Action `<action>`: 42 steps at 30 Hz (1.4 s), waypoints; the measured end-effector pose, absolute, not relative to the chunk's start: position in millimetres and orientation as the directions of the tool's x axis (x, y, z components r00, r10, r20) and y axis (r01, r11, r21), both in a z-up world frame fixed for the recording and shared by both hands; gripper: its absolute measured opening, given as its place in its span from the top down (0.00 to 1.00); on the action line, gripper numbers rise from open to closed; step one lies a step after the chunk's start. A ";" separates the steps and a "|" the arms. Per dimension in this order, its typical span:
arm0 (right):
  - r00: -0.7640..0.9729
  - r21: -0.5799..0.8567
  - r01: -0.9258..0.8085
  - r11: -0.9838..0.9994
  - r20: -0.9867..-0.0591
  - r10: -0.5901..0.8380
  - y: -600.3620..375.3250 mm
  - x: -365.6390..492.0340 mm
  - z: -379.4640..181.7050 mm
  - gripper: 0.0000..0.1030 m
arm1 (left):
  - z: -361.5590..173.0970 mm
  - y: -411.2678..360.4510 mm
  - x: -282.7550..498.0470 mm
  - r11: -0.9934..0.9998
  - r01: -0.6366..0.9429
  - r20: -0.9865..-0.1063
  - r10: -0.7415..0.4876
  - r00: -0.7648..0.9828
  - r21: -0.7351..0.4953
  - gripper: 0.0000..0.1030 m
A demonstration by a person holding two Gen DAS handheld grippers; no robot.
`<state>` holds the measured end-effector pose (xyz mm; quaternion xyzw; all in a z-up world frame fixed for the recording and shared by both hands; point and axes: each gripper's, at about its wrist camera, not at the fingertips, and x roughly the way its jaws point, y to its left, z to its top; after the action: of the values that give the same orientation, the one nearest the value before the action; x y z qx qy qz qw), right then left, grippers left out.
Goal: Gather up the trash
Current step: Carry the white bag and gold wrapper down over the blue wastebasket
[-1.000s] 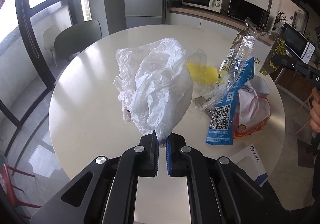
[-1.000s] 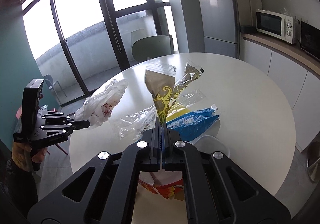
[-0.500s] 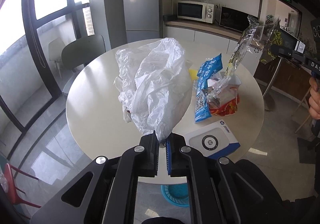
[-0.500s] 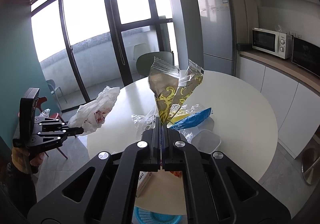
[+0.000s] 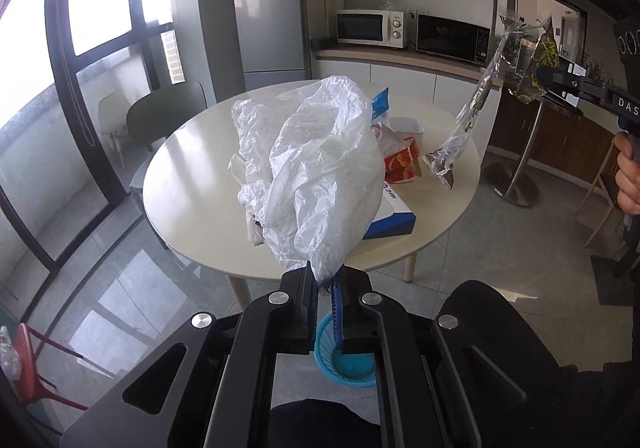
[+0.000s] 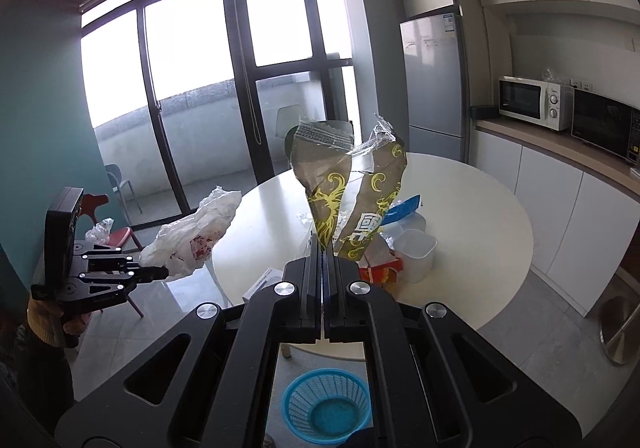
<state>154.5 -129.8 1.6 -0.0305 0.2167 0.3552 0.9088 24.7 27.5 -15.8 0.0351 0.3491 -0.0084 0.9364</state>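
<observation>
My left gripper (image 5: 326, 280) is shut on a crumpled white plastic bag (image 5: 316, 171), which stands up from the jaws in front of the round table. From the right wrist that bag (image 6: 192, 236) hangs off the left gripper (image 6: 162, 272) at the left. My right gripper (image 6: 325, 248) is shut on a torn brown and gold snack wrapper (image 6: 340, 191) with clear film. In the left wrist view this wrapper (image 5: 480, 103) dangles from the right gripper (image 5: 538, 77) at the upper right. A blue mesh waste basket (image 6: 326, 404) stands on the floor under both grippers, partly hidden in the left view (image 5: 348, 360).
The round cream table (image 5: 200, 183) holds a blue and white box (image 5: 394, 215), a red and orange packet (image 5: 402, 165), a white plastic tub (image 6: 414, 254) and a blue packet (image 6: 404, 205). A green chair (image 5: 164, 111), fridge (image 5: 268, 19), counter with microwaves (image 5: 412, 31) and a red chair (image 6: 116, 236) stand around.
Both grippers have drawn back from the table and risen, each keeping its load. The table looks smaller and farther, and the blue basket on the floor has come into view.
</observation>
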 end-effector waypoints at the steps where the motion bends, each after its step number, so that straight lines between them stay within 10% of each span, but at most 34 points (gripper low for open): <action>1: 0.651 0.101 -0.661 0.743 -0.416 0.635 -132.4 149.2 -0.3 1.00 | -16.9 25.1 19.4 0.997 0.040 -0.654 0.015 0.756 0.069 0.95; 42: 0.426 0.173 -0.713 0.679 -0.662 0.616 -121.7 115.0 -163.6 1.00 | -182.1 -17.4 2.7 0.988 0.149 -0.892 -0.096 0.441 -0.033 0.95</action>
<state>115.0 -121.7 -163.6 -0.0671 0.3619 0.3947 0.8419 2.7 -17.4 -182.1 0.0251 0.5238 -0.0721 0.8484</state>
